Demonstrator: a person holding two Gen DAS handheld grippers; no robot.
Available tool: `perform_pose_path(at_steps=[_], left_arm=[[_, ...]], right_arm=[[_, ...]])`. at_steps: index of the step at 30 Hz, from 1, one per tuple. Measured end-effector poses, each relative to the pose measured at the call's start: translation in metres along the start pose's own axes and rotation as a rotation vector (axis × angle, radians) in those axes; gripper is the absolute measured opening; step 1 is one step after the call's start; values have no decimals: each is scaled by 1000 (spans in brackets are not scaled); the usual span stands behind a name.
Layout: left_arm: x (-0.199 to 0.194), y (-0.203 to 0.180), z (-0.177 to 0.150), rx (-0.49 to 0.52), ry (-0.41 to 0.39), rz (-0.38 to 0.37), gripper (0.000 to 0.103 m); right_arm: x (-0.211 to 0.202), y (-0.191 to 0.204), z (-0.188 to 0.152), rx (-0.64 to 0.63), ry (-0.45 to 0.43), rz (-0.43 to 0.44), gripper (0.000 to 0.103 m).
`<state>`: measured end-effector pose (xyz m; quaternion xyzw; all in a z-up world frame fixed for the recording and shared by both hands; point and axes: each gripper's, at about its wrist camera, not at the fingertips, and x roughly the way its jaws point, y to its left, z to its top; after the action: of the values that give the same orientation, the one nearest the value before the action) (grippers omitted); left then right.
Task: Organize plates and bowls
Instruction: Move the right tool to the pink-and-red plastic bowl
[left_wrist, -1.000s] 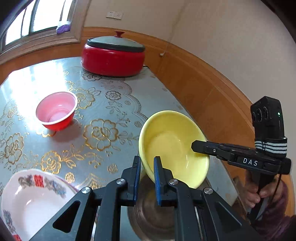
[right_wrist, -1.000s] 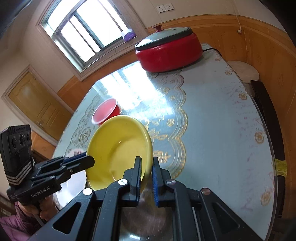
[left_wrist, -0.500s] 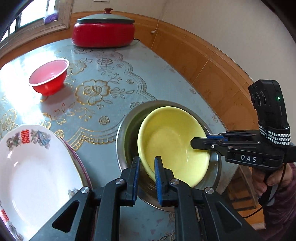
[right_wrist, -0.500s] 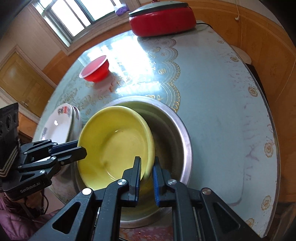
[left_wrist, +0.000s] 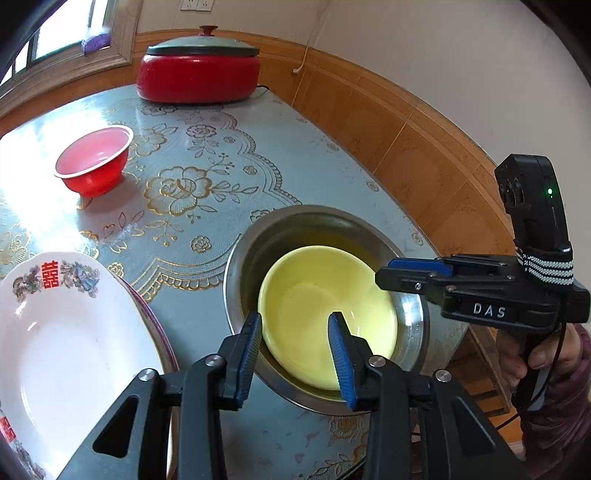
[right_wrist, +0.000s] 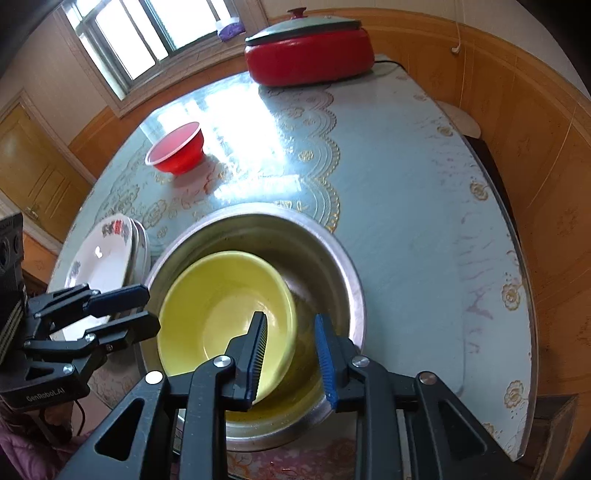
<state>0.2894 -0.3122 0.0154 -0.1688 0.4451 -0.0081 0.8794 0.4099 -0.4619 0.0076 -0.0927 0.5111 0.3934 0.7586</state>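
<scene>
A yellow bowl (left_wrist: 328, 317) (right_wrist: 221, 306) rests inside a steel basin (left_wrist: 240, 258) (right_wrist: 332, 251) near the table's front edge. My left gripper (left_wrist: 295, 350) (right_wrist: 147, 310) straddles the bowl's near rim. Its jaws are opening, with a gap on each side of the rim. My right gripper (right_wrist: 291, 354) (left_wrist: 391, 273) stands over the opposite rim. Its jaws are opening too, and its blue pads are off the bowl. A small red bowl (left_wrist: 92, 166) (right_wrist: 177, 151) stands farther back. A stack of white patterned plates (left_wrist: 74, 350) (right_wrist: 99, 262) lies left of the basin.
A red electric pot with a grey lid (left_wrist: 199, 74) (right_wrist: 310, 55) stands at the far end of the table (left_wrist: 221, 177) (right_wrist: 406, 221). Wooden wall panelling runs close along the right. A person's hand (left_wrist: 535, 354) holds the right gripper's handle.
Both grippers lowered the tilted yellow bowl into the steel basin, then spread their jaws and let it go. The bowl now lies level in the basin.
</scene>
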Motion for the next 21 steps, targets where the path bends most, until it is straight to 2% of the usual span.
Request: perform_pose_path(at_steps=[5, 10, 12, 16, 21], left_arm=[[-17, 11, 3, -30, -47, 15, 38], [-34, 34, 9, -94, -100, 59, 39], [-40, 47, 11, -131, -115, 88, 43], [-50, 77, 15, -214, -139, 135, 44], [-64, 124, 18, -344, -167, 150, 46]], right_arm=[[-3, 8, 10, 9, -44, 34, 26], [4, 30, 29, -6, -63, 120, 26], [9, 40, 38, -11, -67, 166, 30], [21, 57, 58, 7, -73, 249, 34], [38, 79, 86, 6, -71, 292, 37]])
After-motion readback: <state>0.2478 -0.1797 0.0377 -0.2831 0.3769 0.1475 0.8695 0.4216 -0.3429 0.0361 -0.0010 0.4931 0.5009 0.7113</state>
